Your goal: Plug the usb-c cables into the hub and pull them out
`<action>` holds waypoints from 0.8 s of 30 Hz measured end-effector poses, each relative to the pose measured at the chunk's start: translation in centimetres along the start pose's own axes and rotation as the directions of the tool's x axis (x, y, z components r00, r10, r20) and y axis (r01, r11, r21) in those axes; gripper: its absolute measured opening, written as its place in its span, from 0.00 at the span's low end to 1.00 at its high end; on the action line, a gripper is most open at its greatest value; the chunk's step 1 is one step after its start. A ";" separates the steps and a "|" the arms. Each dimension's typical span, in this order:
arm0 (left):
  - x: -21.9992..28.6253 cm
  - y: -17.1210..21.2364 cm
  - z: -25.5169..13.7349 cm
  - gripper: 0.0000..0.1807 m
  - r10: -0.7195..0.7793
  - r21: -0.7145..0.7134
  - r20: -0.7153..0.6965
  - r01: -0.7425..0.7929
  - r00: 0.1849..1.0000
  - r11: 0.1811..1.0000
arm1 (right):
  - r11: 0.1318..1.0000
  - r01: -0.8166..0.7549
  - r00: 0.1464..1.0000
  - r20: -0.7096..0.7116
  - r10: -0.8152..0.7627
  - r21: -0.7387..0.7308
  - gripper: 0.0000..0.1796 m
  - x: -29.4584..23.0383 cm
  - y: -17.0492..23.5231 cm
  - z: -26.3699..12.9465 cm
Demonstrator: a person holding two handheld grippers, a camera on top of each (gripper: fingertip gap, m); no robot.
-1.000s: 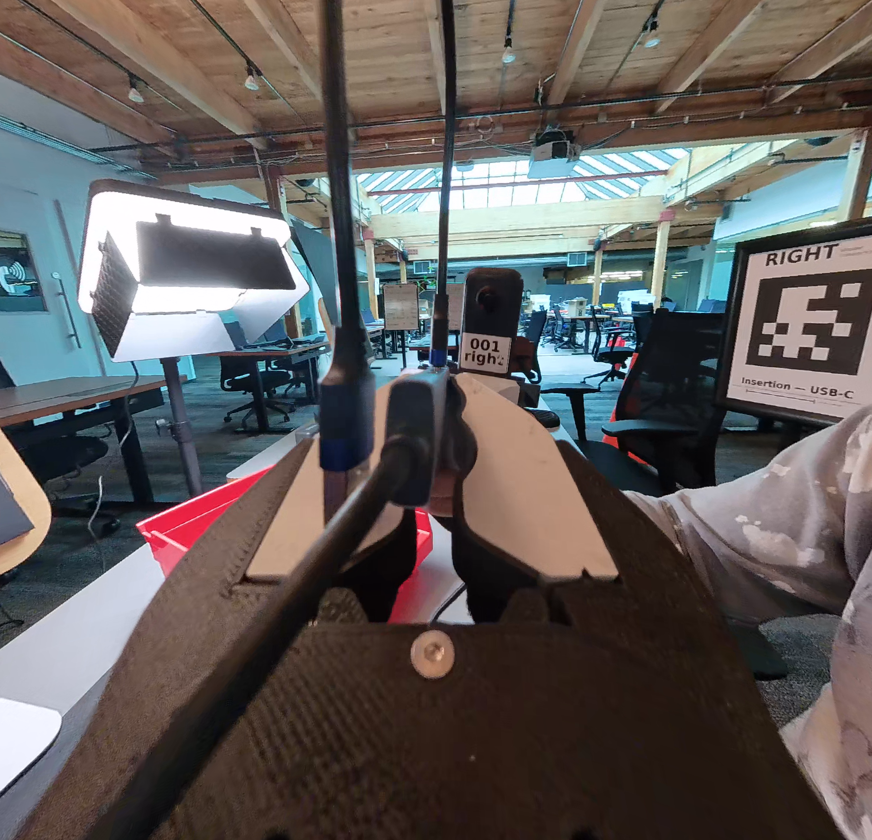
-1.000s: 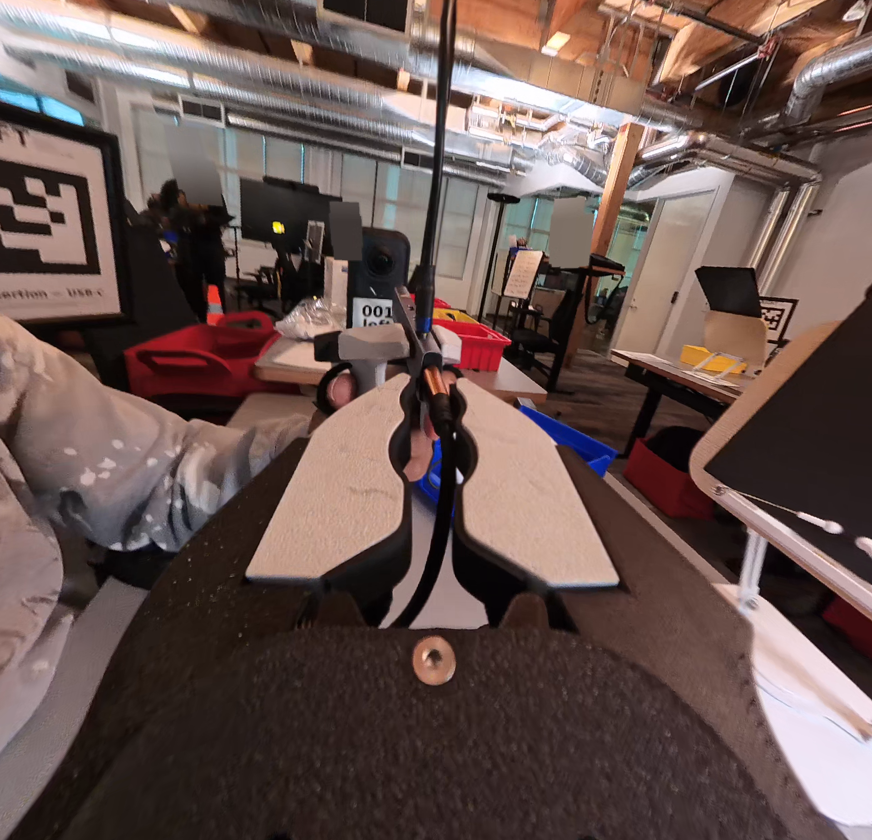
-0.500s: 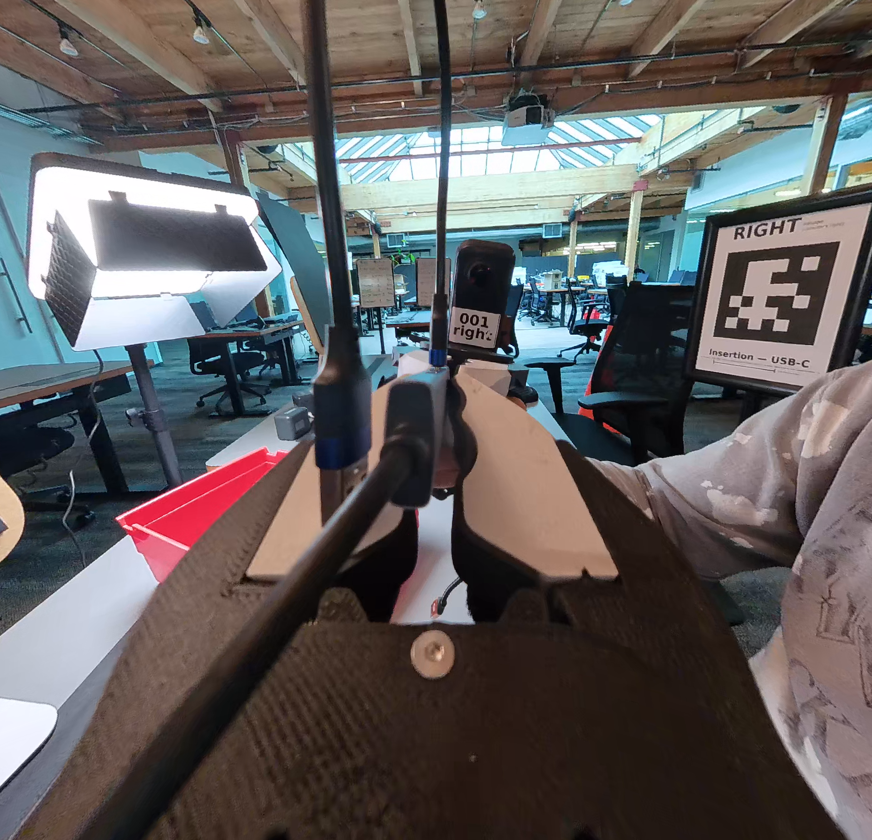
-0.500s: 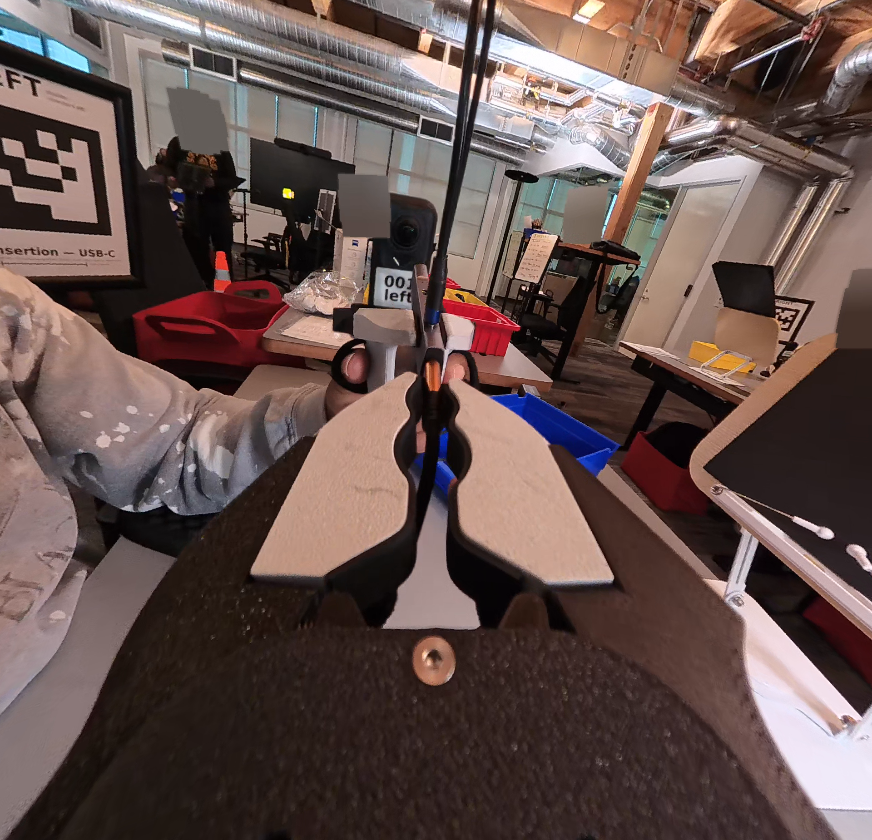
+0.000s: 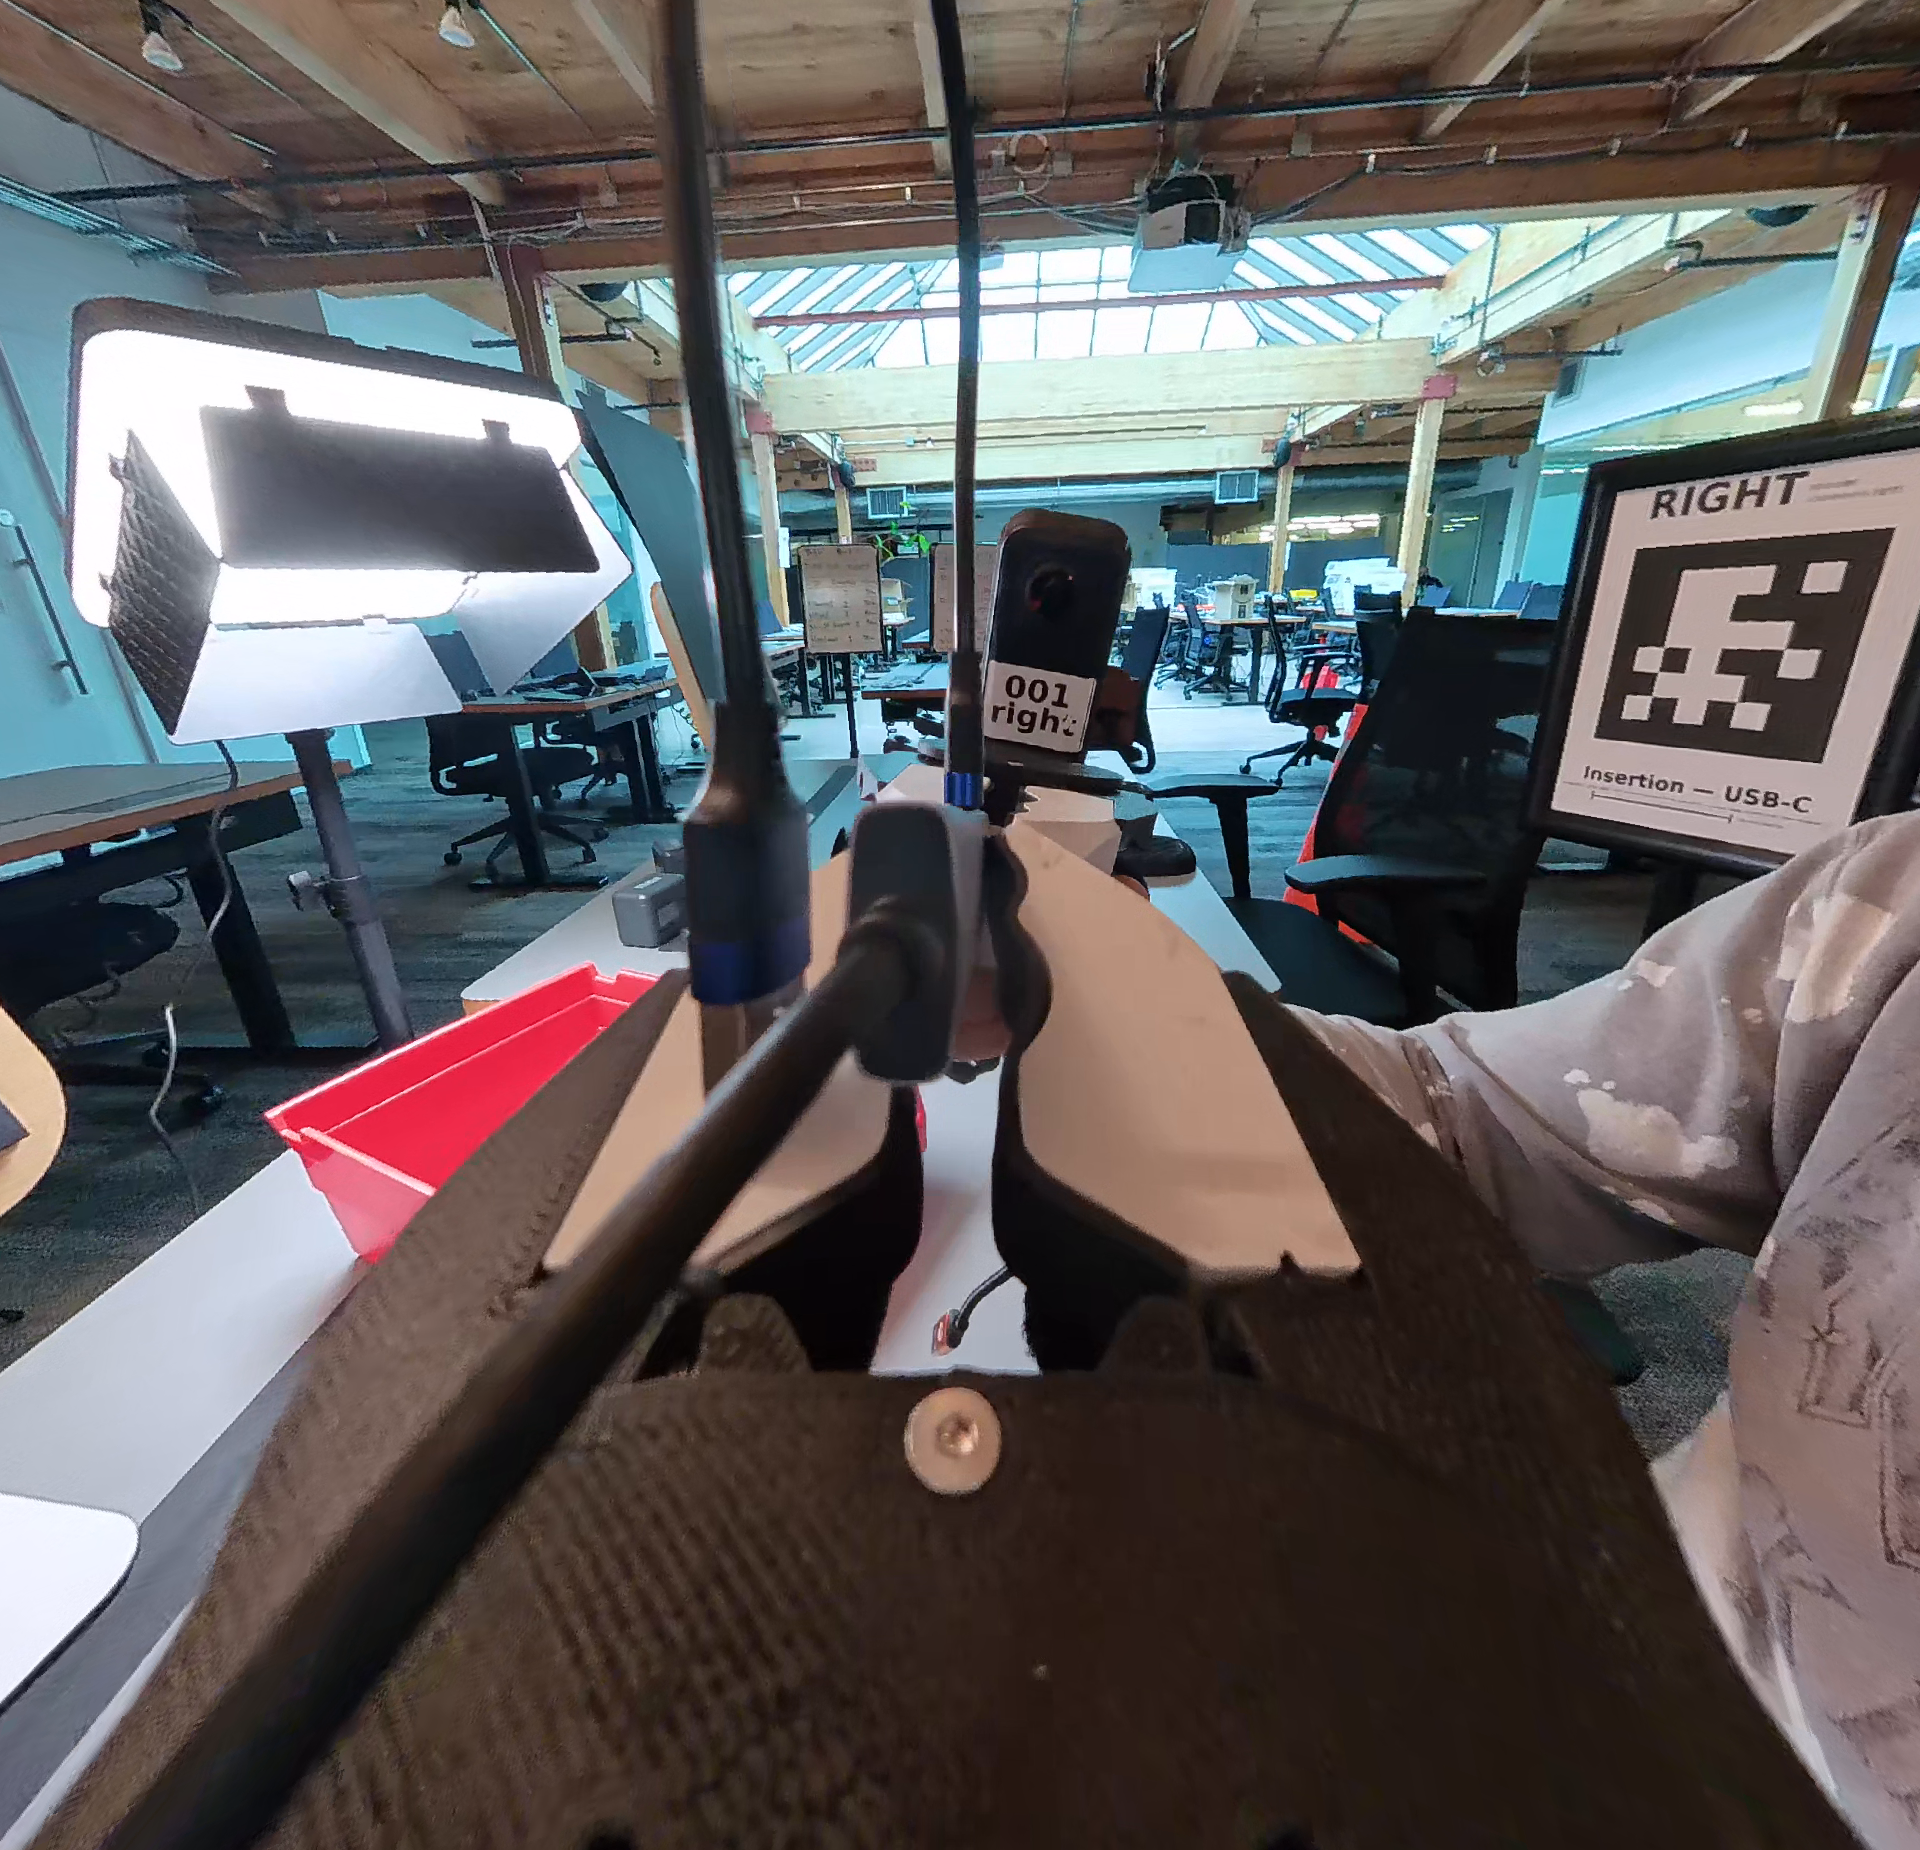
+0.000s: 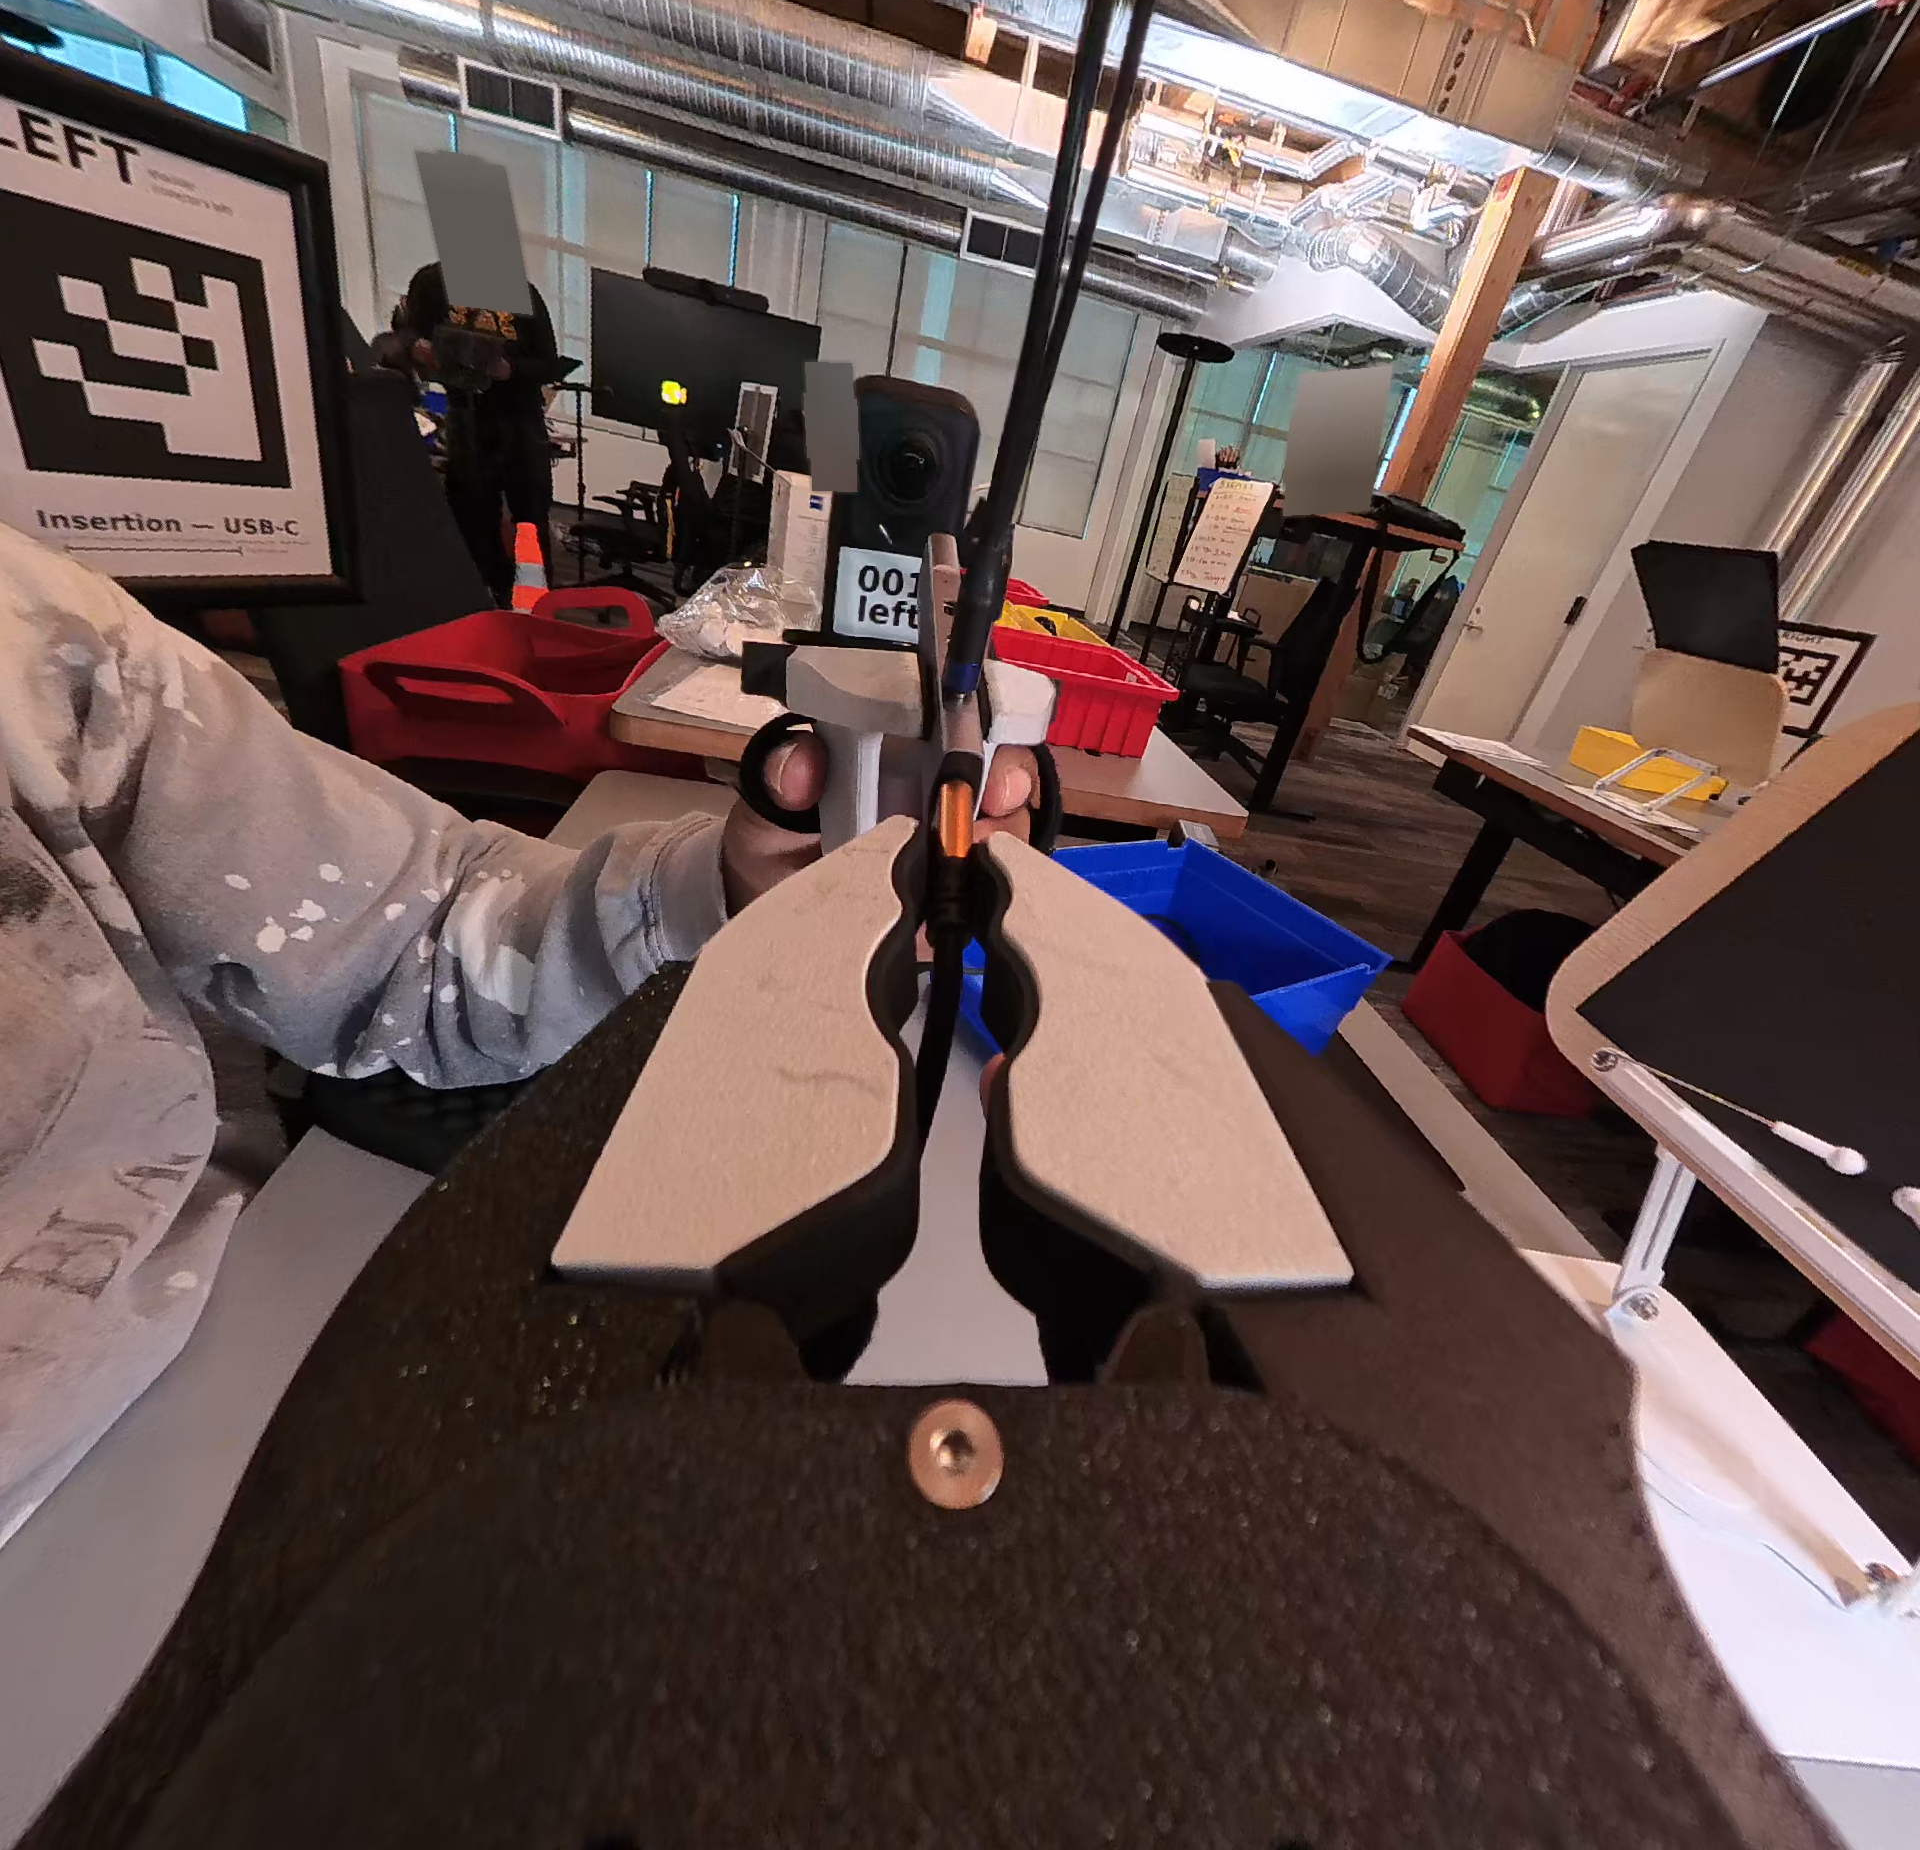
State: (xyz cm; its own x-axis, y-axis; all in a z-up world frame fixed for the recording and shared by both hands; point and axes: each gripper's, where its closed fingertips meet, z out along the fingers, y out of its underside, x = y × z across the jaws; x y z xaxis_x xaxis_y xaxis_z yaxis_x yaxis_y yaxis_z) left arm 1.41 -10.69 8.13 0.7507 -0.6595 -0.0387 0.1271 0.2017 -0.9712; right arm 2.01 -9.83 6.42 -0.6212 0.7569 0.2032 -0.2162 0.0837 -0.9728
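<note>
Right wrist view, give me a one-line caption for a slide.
Right gripper shut on an orange-collared USB-C cable, facing the hub held edge-on in the left gripper.

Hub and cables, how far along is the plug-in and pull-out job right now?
Looks done: two blue-banded cables stand up out of the hub, apparently plugged in, while the left claw grips the hub. In hand: the right claw is shut on the orange-banded cable, its tip at the hub's edge; whether it is seated cannot be told. Left: confirming that insertion, then pulling the cables out.
</note>
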 end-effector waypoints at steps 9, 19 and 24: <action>-0.9 0.4 0.2 0.05 -0.016 0.019 0.043 0.015 0.999 1.000 | 0.999 -0.044 0.999 0.012 0.044 0.011 0.04 0.9 0.7 -0.3; -4.1 -4.0 -7.0 0.06 0.088 -0.023 0.226 -0.085 0.970 0.996 | 0.993 -0.054 0.980 -0.184 0.073 0.108 0.04 5.9 -0.2 -8.2; -4.8 -3.3 -6.0 0.06 0.004 -0.036 0.221 0.004 0.975 0.999 | 0.999 0.013 0.947 -0.319 -0.026 -0.044 0.04 7.7 0.1 -7.1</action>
State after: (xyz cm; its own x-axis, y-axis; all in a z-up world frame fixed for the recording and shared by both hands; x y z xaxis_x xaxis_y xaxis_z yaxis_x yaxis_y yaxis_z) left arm -6.49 -12.52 10.15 0.8757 -0.4827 0.0099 0.1067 0.1735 -0.9790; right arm 2.58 0.57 7.06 -0.3421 0.9218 0.1824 -0.1904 0.1221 -0.9741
